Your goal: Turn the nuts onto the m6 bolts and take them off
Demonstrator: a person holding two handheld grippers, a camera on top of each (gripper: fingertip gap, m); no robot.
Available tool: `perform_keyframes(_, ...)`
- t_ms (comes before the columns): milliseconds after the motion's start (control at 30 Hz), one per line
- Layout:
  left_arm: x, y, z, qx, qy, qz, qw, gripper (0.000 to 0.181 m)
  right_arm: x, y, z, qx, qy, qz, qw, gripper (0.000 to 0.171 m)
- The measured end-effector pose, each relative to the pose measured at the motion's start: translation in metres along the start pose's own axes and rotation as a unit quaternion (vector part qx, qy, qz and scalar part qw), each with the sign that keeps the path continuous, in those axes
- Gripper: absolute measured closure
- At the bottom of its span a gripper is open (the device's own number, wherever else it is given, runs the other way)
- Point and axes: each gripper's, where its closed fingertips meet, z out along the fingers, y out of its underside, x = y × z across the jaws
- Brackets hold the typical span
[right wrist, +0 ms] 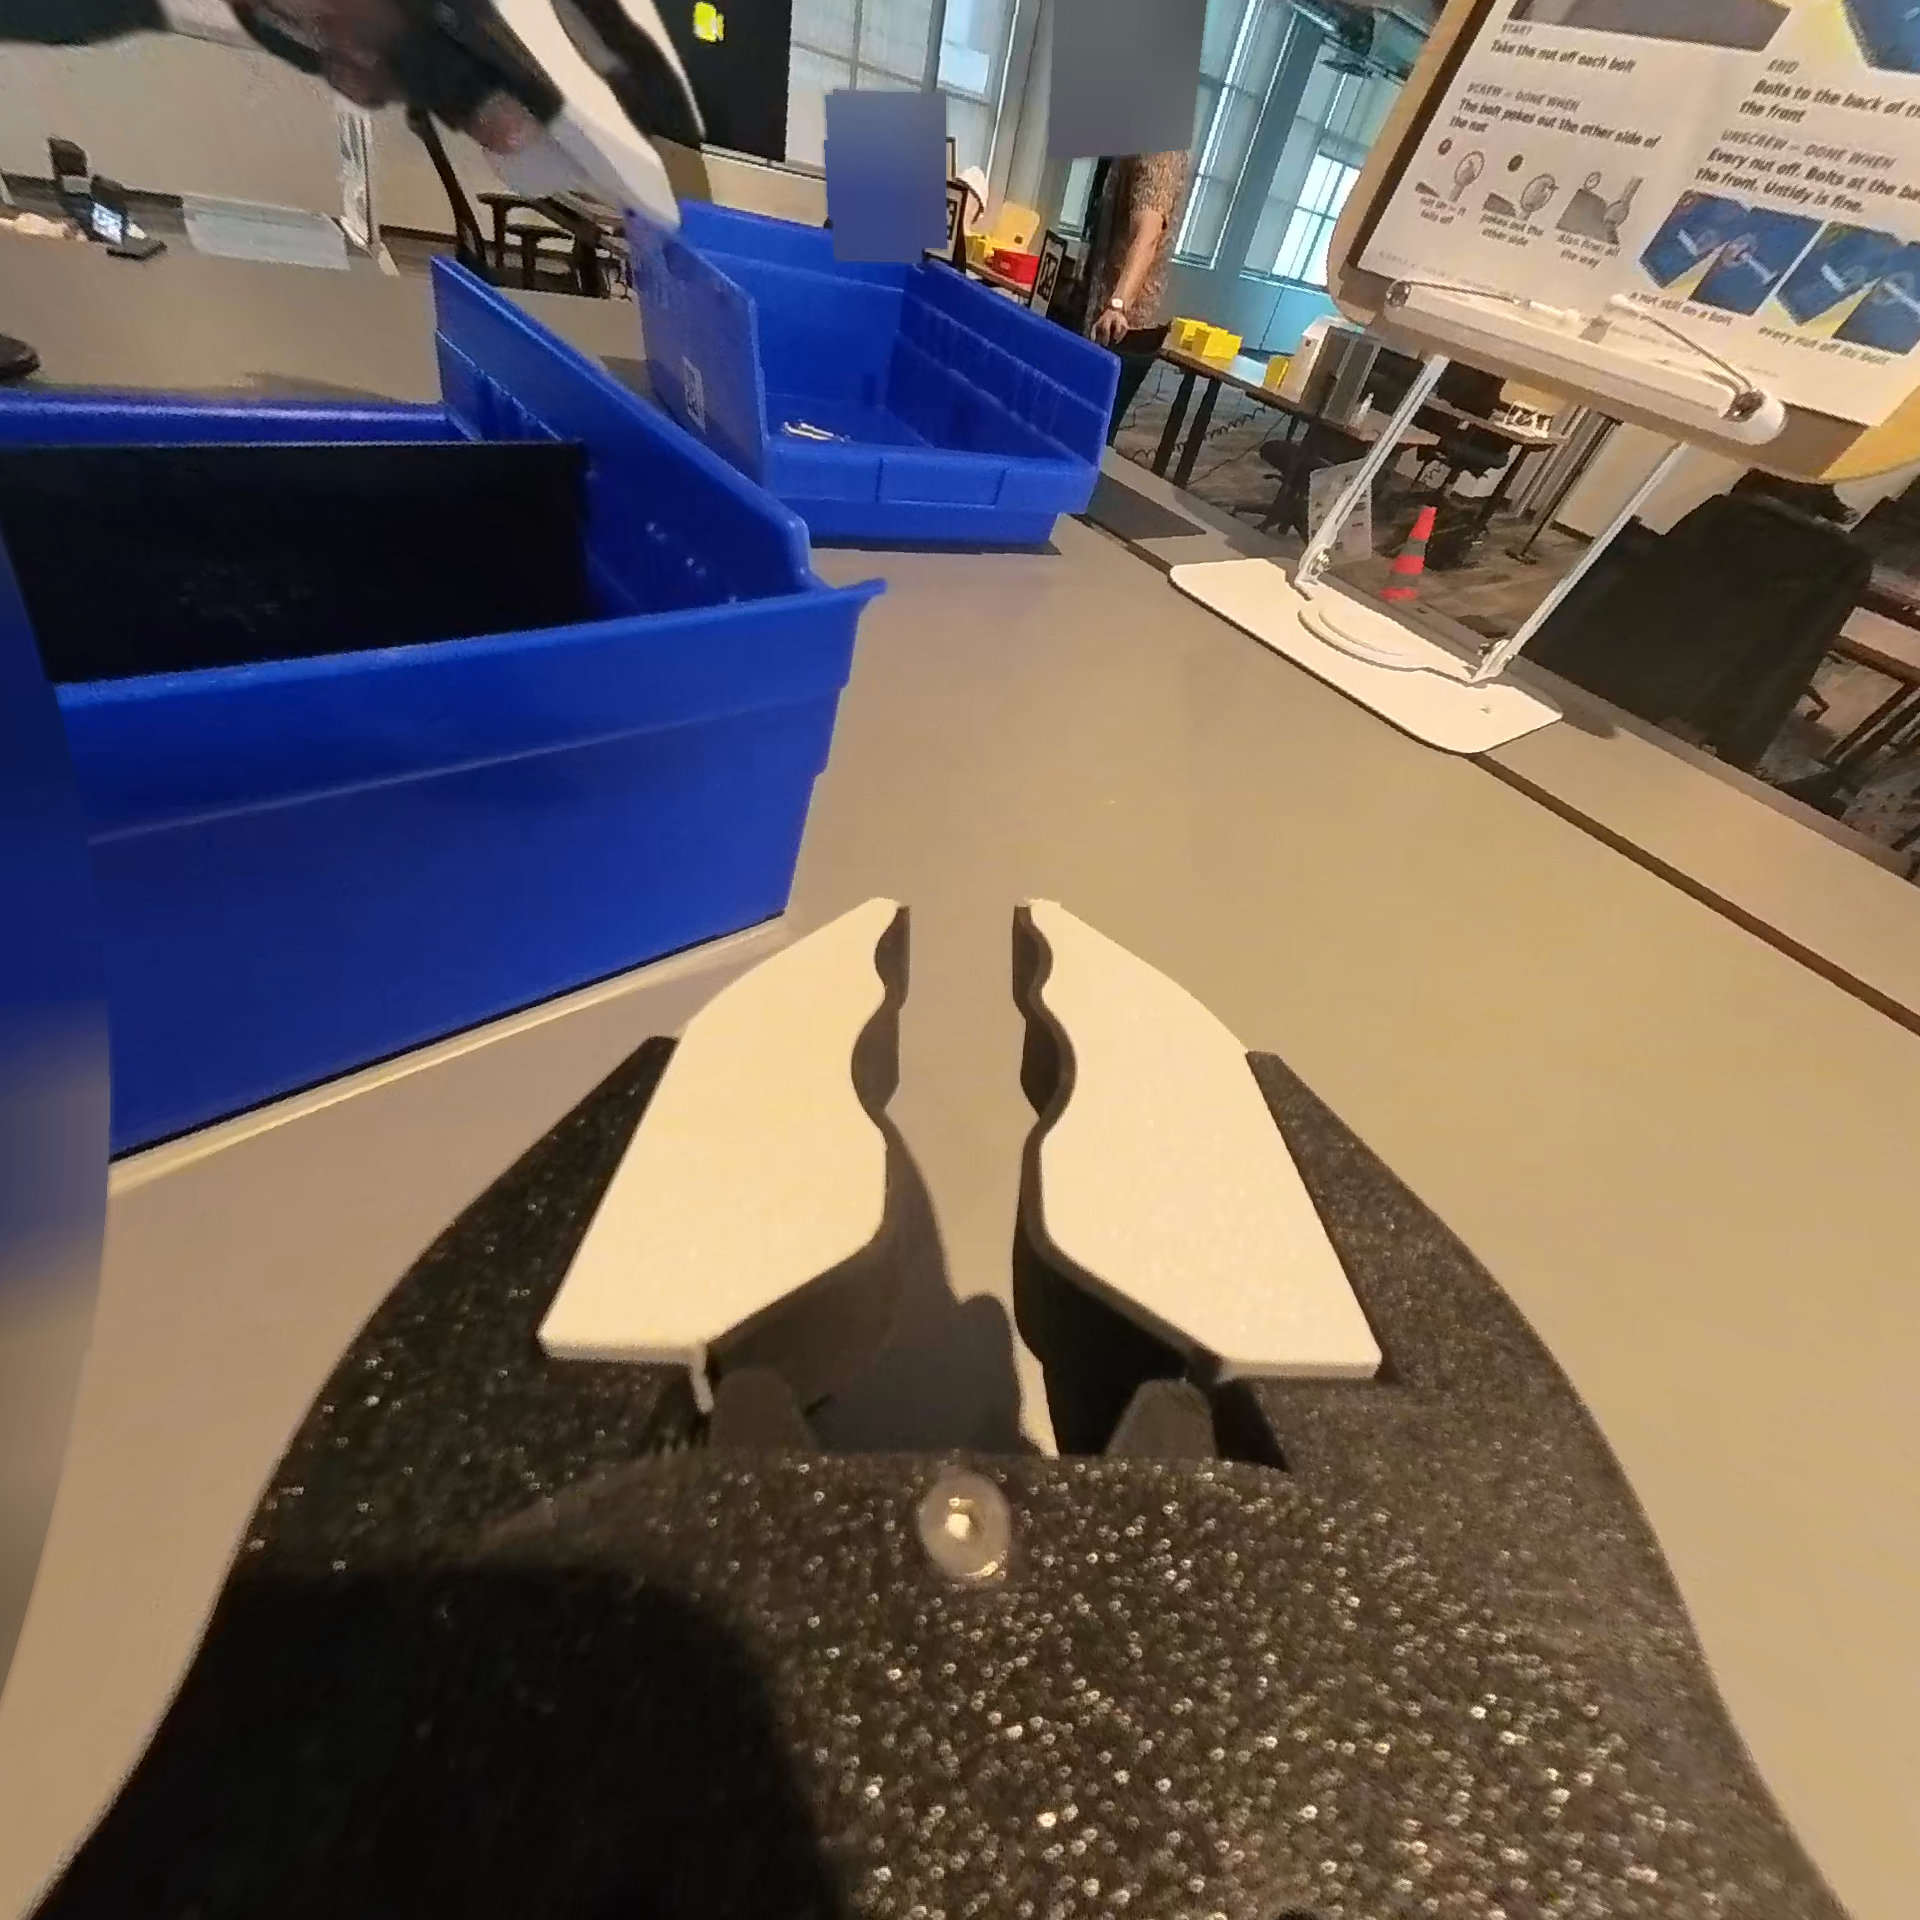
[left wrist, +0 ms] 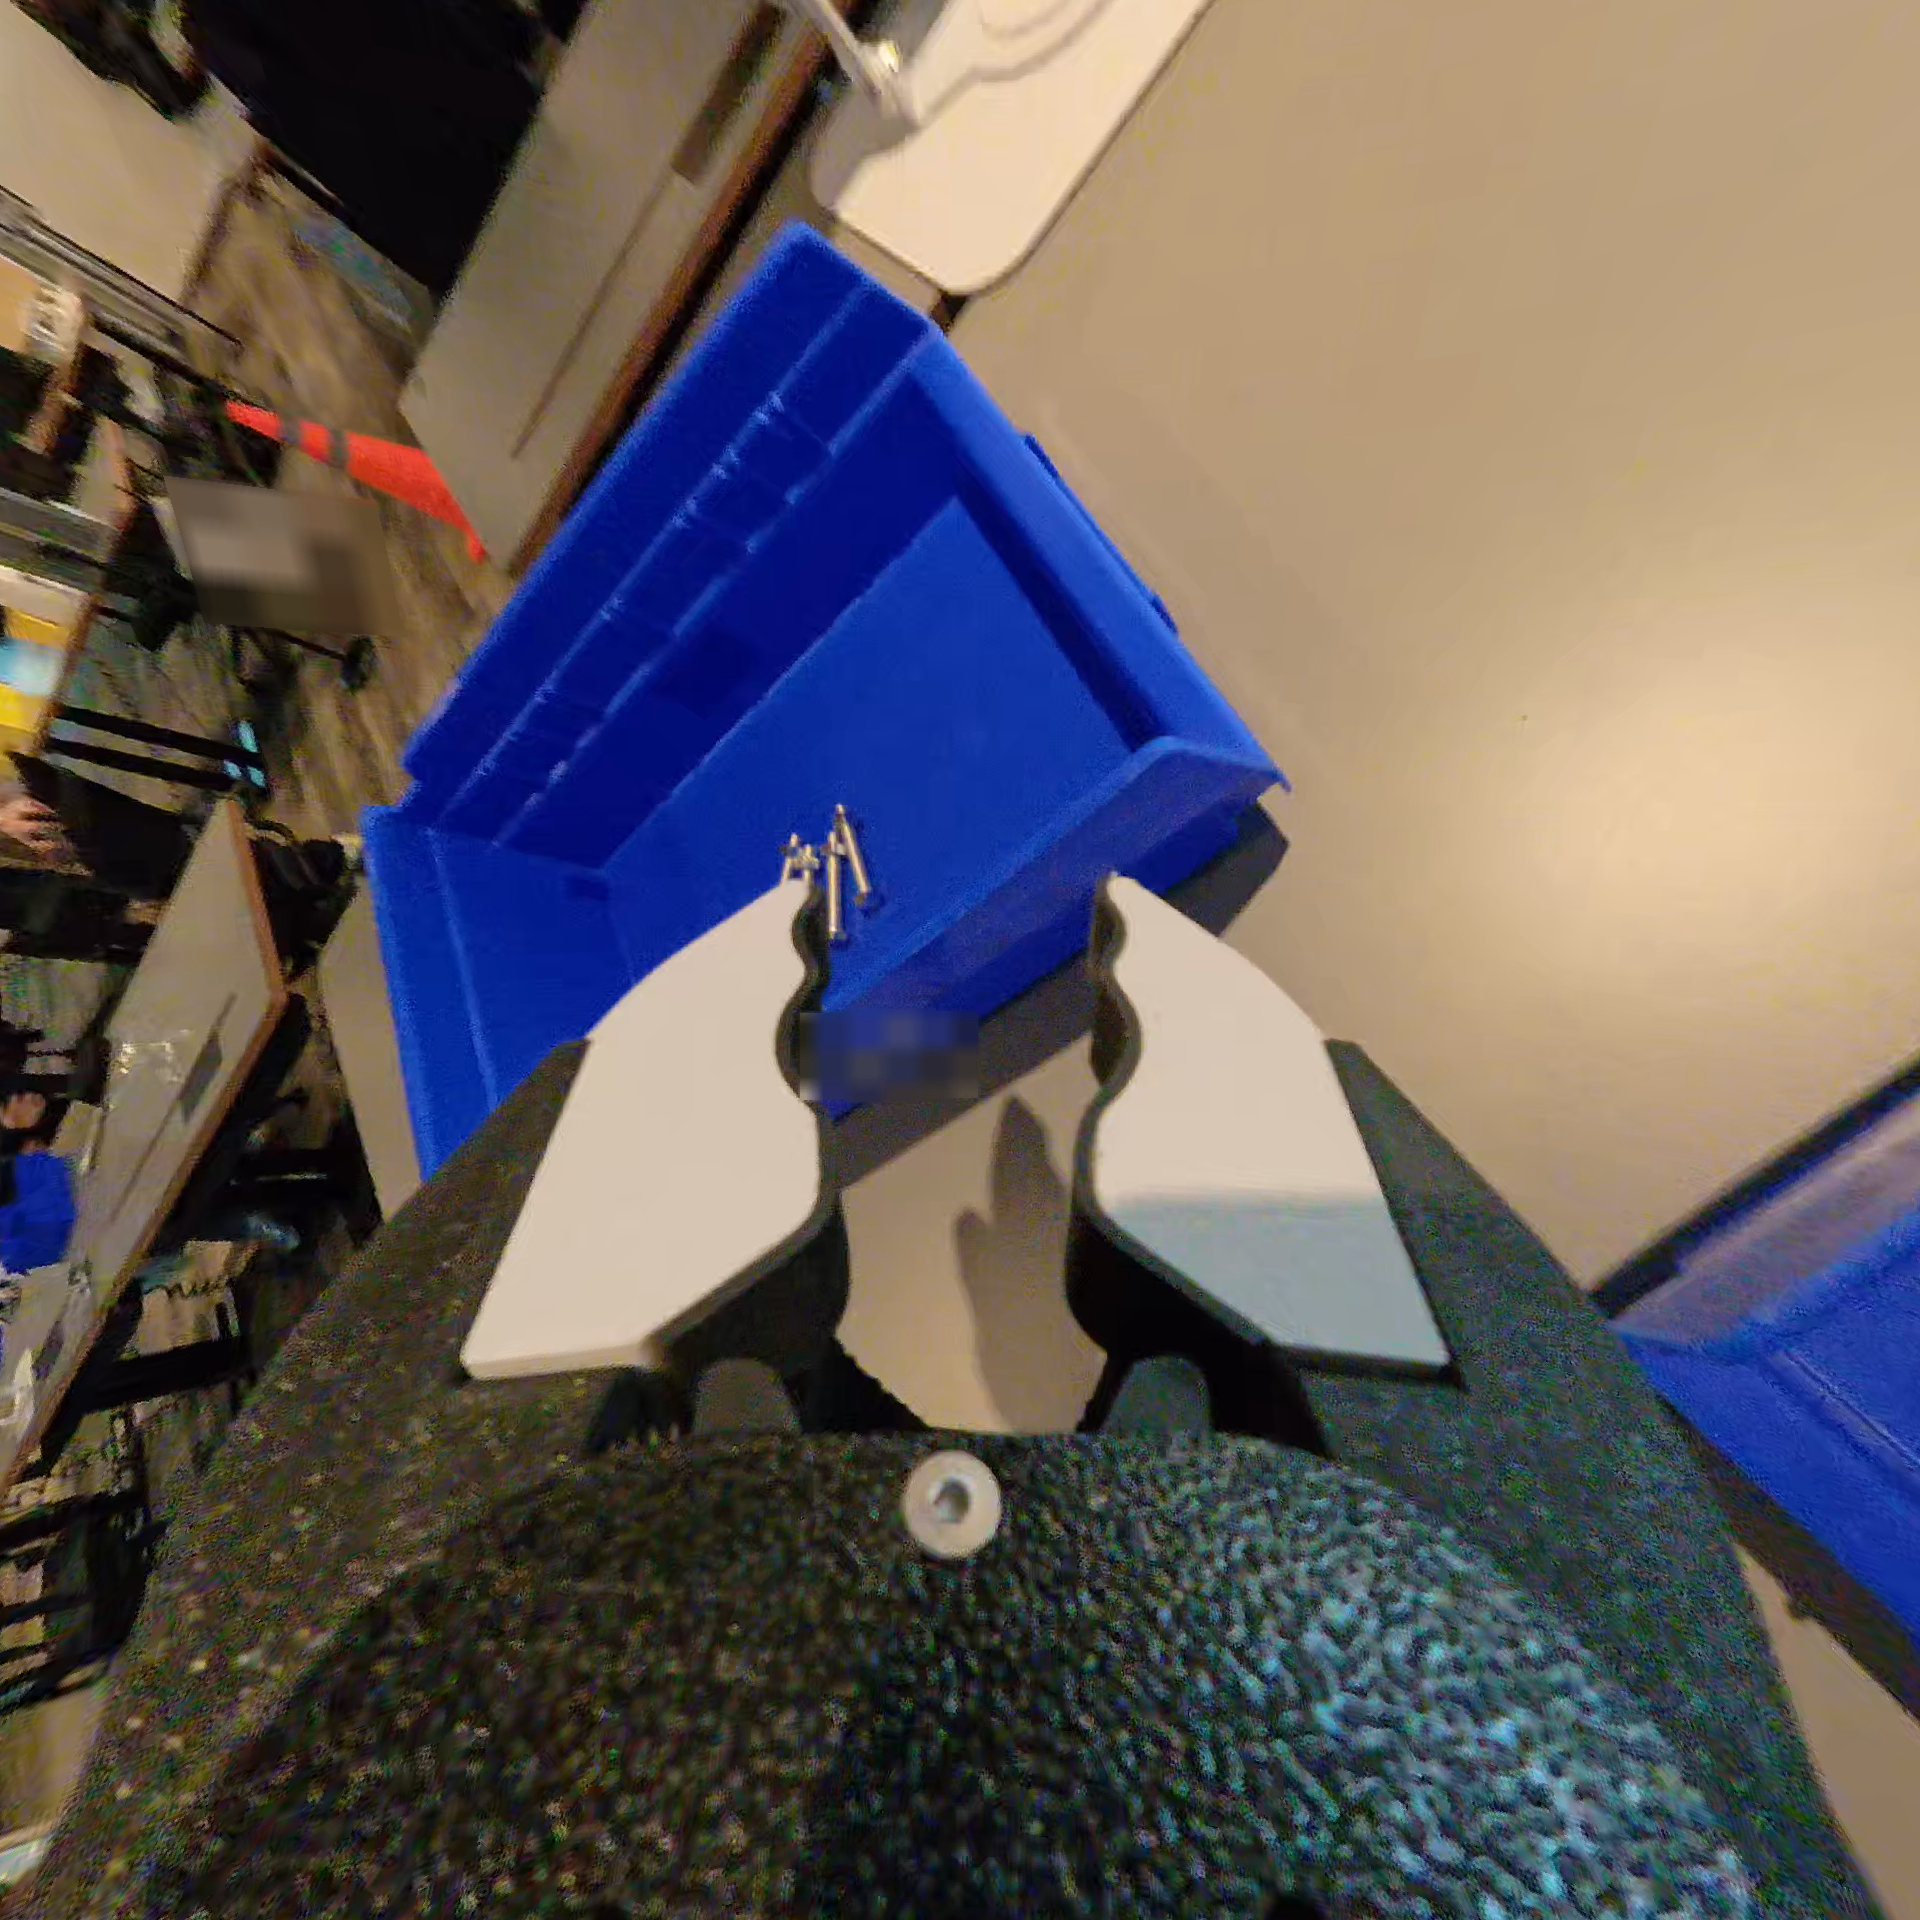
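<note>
While the left gripper (left wrist: 951, 899) hung with fingers apart and empty, small silver metal bolts (left wrist: 834, 871) lay in the blue plastic bin (left wrist: 935, 665) just beyond its left fingertip (left wrist: 774, 914), mid-frame; the right gripper (right wrist: 956, 920), lower centre, was likewise parted and empty.

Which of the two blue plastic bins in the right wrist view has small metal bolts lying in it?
The farther blue plastic bin, beneath the left gripper, holds the metal bolts; the nearer blue bin shows only a dark interior.

Far bin (left wrist: 935, 644): solid blue, holding silver bolts (left wrist: 836, 878). Near bin (right wrist: 436, 727): blue, dark interior. Table (right wrist: 1247, 935): plain grey. Left gripper (left wrist: 951, 914) and right gripper (right wrist: 958, 920): pale grey fingers on speckled black bodies. Stand (right wrist: 1382, 665), far right: white. Cone (right wrist: 1413, 556): red-orange, dark bands.
</note>
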Motion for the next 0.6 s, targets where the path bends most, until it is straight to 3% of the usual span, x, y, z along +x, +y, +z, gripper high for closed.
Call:
perform_keyframes(67,-0.003,0.004,0.015,-0.024,0.003,0.01,1.0,0.126,0.0,-0.001,-0.001,0.002,0.001,-0.002,1.0,0.152)
perform_keyframes(300,0.011,0.036,0.038,-0.124,0.041,0.089,0.988,0.132,0.0,-0.002,-0.003,0.01,0.009,-0.005,1.0,0.152)
perform_keyframes(600,0.001,0.075,0.007,-0.181,0.062,0.105,0.976,0.144,0.001,-0.002,-0.003,0.008,0.009,-0.003,1.0,0.152)
